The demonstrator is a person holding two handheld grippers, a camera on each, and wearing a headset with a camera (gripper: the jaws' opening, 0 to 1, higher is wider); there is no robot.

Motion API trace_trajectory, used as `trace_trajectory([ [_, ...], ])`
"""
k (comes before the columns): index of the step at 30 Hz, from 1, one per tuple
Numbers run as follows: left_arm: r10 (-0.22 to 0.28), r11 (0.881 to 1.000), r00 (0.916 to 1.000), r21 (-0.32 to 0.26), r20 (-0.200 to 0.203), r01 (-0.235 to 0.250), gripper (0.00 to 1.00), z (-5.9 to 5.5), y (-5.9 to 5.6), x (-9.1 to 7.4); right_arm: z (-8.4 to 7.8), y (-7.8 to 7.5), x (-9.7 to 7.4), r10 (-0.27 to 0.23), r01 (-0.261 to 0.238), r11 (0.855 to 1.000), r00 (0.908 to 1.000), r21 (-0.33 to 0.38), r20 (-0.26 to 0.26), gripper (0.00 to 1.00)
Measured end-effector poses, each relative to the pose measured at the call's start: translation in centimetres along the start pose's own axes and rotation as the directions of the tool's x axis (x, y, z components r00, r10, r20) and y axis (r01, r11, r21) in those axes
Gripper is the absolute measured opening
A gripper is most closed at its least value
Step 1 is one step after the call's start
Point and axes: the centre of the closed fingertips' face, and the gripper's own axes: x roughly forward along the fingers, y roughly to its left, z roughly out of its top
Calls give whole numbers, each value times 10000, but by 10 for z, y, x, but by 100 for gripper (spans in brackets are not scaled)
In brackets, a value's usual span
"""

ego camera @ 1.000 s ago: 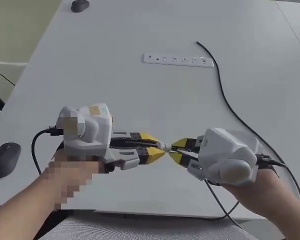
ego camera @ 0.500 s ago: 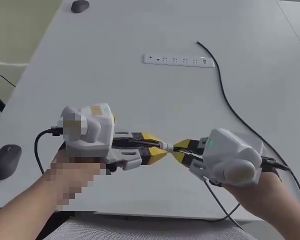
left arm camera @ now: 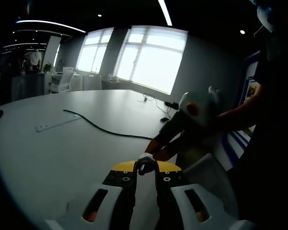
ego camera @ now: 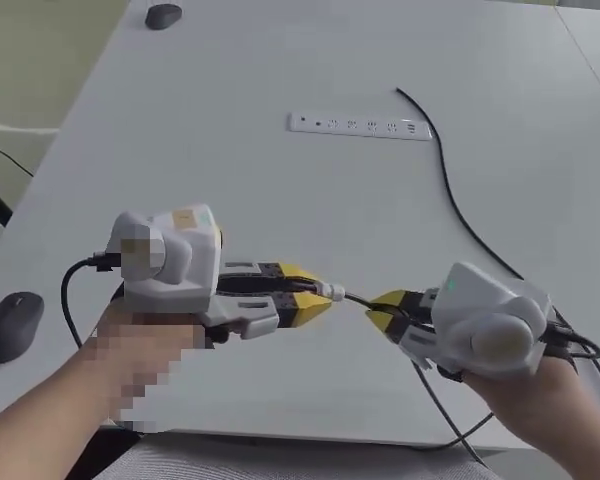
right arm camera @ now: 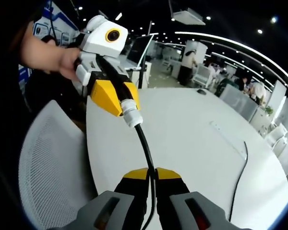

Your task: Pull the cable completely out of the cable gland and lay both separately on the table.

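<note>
Over the table's near edge my left gripper (ego camera: 323, 294) is shut on the small white cable gland (ego camera: 331, 292). A short black cable (ego camera: 358, 298) runs from the gland to my right gripper (ego camera: 382, 304), which is shut on it. In the left gripper view the gland (left arm camera: 146, 163) sits between the yellow jaw tips of the left gripper (left arm camera: 145, 168), with the right gripper (left arm camera: 198, 108) beyond. In the right gripper view the cable (right arm camera: 144, 143) rises from the right gripper (right arm camera: 152, 175) to the gland (right arm camera: 131, 113), held by the left gripper (right arm camera: 113, 92).
A white power strip (ego camera: 358, 125) lies at the table's middle, with a long black cord (ego camera: 458, 212) curving to the right edge. One mouse (ego camera: 10, 326) sits at the near left, another mouse (ego camera: 162, 15) at the far edge. A white mesh chair (right arm camera: 48, 167) stands below.
My right gripper has moved right and slightly down, away from the left. The gap between the jaws has widened, and a bare stretch of black cable now shows between them.
</note>
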Motion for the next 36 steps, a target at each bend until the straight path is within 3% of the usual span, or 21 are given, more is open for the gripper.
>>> trace_trajectory([
  [11,113,9999,9999,-44,13,-113,15,-1,3,0,-19,-3,-2,63,-53,9970,9999,769,-121,0],
  [23,335,9992,9994,-235,-30,-335,15,-9,6,-4,-37,-1,-6,98,-80,9792,9999,2026,-79,0],
  [36,644,9975,9979,-285,-102,-647,15,-15,10,-9,-49,-6,-9,-168,226,9829,9993,1825,-332,0],
])
